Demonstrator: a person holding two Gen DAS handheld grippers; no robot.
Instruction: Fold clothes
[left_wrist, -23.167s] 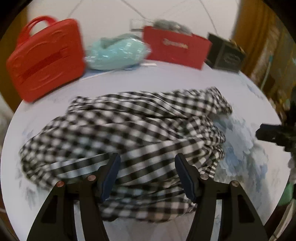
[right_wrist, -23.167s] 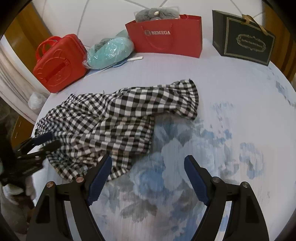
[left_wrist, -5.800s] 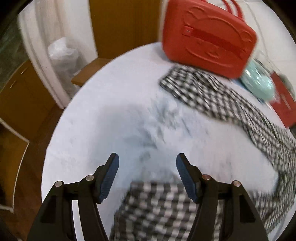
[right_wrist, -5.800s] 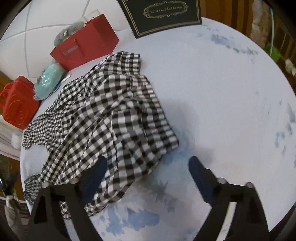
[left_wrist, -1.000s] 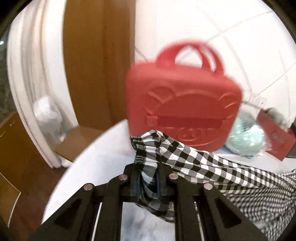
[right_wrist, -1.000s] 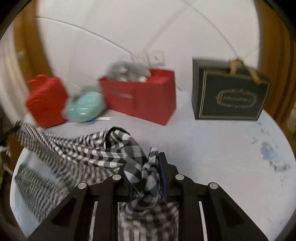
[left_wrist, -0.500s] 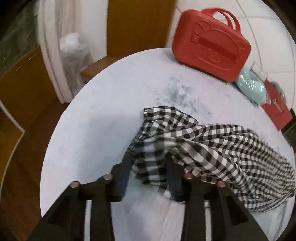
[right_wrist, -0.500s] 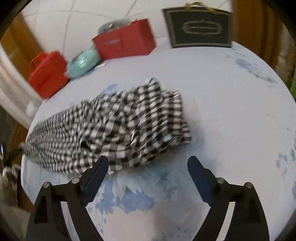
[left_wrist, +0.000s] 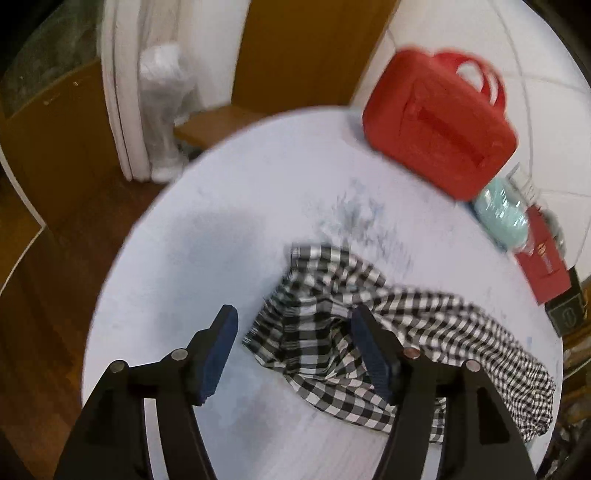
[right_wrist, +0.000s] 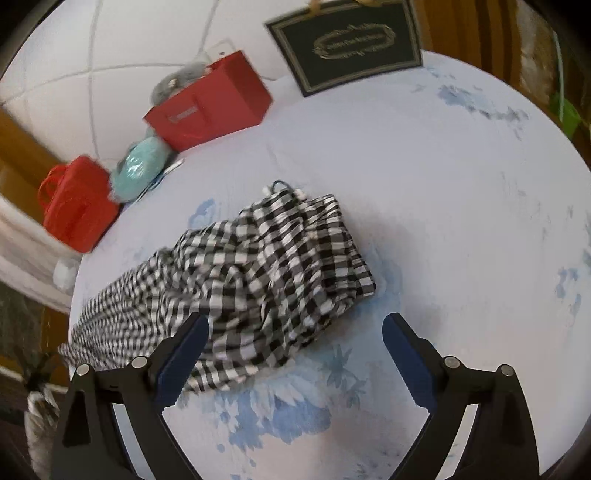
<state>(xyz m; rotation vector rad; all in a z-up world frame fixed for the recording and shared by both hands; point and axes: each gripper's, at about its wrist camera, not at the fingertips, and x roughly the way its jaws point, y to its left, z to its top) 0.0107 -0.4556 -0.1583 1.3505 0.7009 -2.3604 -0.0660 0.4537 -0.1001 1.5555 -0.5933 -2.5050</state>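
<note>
— Gingham, black and white, that's the garment (right_wrist: 258, 280) lying rumpled across the round surface (right_wrist: 443, 206). See it?

— I do. It stretches in a loose band, one bunched end toward the middle, the other trailing off near the rim.

— And the left tongs (left_wrist: 291, 343)?

— Spread wide, nothing between them. They hang above the cloth's gathered end, which shows in the gap and behind the right-hand pad.

— The right tongs (right_wrist: 295, 347) look the same to me.

— Yes, parted and holding nothing. The checked fabric sits just ahead of them, partly behind the left-hand pad, over the blue flower print.

— What's along the far edge?

— A red case with handles (right_wrist: 74, 206), a pale teal bundle (right_wrist: 142, 170) beside it, then a red paper bag (right_wrist: 210, 99) and a dark gift bag (right_wrist: 347, 44) with gold lettering. All well apart from the cloth.
</note>
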